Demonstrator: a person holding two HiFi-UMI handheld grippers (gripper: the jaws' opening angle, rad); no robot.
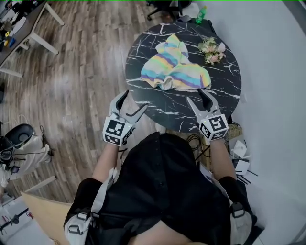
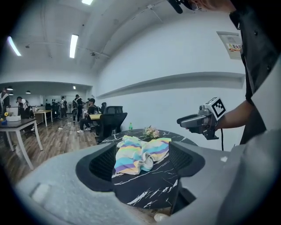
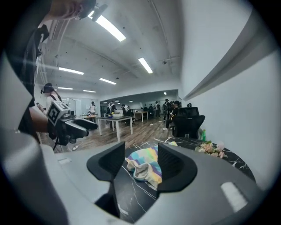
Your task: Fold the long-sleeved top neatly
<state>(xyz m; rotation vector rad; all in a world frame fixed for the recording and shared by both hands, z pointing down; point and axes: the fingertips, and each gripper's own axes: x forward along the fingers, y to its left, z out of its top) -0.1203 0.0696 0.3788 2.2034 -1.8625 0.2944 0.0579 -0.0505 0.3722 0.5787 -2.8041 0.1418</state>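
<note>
From the head view we see a round black marble-patterned table [image 1: 143, 106] with white veins, standing on a brown wooden plank floor [image 1: 86, 57]. A crumpled, pastel rainbow-striped long-sleeved top [image 1: 174, 67] lies in a heap around the middle of the tabletop, with a small bouquet of pale flowers [image 1: 212, 50] just beside it toward the wall and a green plastic bottle [image 1: 201, 14] at the far rim. The left gripper [image 1: 136, 99] hovers at the table's near left edge and the right gripper [image 1: 194, 94] over its near right edge. Both are held short of the top and touch nothing. In the left gripper view we look along two dark jaws spread wide, released, with only air between them. The top shows through the gap, resting on the table further on, and the right gripper hangs in the air at the right. In the right gripper view the jaws likewise stand apart and grasp nothing. The top lies on the table beyond them, the bouquet sits off to the right near a black office chair [image 3: 189, 121], and the left gripper floats at the left.
</note>
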